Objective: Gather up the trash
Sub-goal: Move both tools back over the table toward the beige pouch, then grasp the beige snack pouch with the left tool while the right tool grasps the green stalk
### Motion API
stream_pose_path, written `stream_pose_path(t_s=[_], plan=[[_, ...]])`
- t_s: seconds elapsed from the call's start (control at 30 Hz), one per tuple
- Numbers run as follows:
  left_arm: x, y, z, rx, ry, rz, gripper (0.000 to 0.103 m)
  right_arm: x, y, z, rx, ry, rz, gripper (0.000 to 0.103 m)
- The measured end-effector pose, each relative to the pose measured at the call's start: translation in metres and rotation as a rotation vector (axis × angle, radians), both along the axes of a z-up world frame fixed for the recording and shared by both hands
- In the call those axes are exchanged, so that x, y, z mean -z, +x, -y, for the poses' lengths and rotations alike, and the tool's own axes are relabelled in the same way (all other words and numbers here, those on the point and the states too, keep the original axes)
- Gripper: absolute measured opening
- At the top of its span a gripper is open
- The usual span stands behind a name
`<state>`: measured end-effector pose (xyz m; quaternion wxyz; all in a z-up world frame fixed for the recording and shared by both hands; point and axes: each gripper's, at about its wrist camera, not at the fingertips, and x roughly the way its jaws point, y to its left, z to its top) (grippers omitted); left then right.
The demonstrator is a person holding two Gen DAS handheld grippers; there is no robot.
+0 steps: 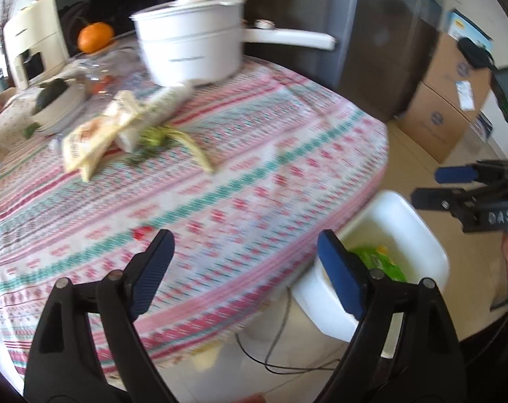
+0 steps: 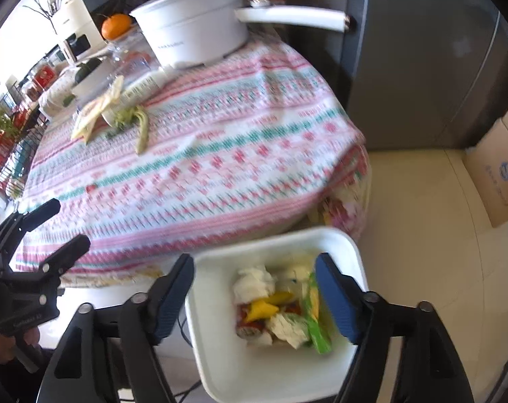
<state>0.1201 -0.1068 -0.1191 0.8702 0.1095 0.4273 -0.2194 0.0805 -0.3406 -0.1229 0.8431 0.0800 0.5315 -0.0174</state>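
A white bin (image 2: 348, 245) stands on the floor by the table's edge; it holds crumpled tissues (image 2: 254, 282), a green wrapper (image 2: 316, 329) and yellow scraps. My right gripper (image 2: 254, 260) hangs open above it with nothing between its fingers. My left gripper (image 1: 244, 236) is open and empty over the edge of the patterned tablecloth (image 1: 220, 184), with the bin (image 1: 421, 231) to its right. Farther back on the cloth lie snack wrappers (image 1: 86, 137), a green scrap (image 1: 153, 137), a pale peel (image 1: 197, 149) and a small red scrap (image 1: 141, 233).
A white pot (image 1: 190, 47) with a long handle, an orange (image 1: 95, 36) and a bowl (image 1: 52, 107) stand at the back of the table. A grey fridge (image 2: 421, 67) and cardboard boxes (image 1: 445, 100) border the floor. A cable (image 1: 277, 346) lies below the table edge.
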Motion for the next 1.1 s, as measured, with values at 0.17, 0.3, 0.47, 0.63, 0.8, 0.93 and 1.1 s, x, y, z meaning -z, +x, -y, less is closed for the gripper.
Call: stream_pose_path(t_s=[0.17, 0.3, 0.47, 0.63, 0.8, 0.93, 1.1], plan=[[-0.002, 0.027, -0.025, -0.083, 0.053, 0.058, 0.088, -0.002, 0.017, -0.019, -0.009, -0.017, 0.02, 0.08], [0.011, 0.063, -0.045, -0.157, 0.149, 0.098, 0.088, 0.002, 0.029, -0.028, -0.001, 0.0, 0.021, 0.081], [0.033, 0.111, -0.077, -0.252, 0.236, 0.136, 0.088, 0.008, 0.045, -0.036, 0.017, 0.007, 0.027, 0.081], [0.046, 0.144, -0.082, -0.247, 0.31, 0.182, 0.088, 0.011, 0.069, -0.045, 0.006, 0.019, 0.043, 0.081], [0.054, 0.166, -0.072, -0.194, 0.403, 0.238, 0.088, 0.026, 0.109, -0.053, 0.013, 0.055, 0.011, 0.081], [0.063, 0.179, -0.062, -0.145, 0.494, 0.264, 0.08, 0.035, 0.134, -0.067, -0.009, 0.039, 0.023, 0.081], [0.073, 0.196, -0.062, -0.145, 0.529, 0.238, 0.053, 0.044, 0.16, -0.086, -0.053, 0.046, 0.048, 0.081]])
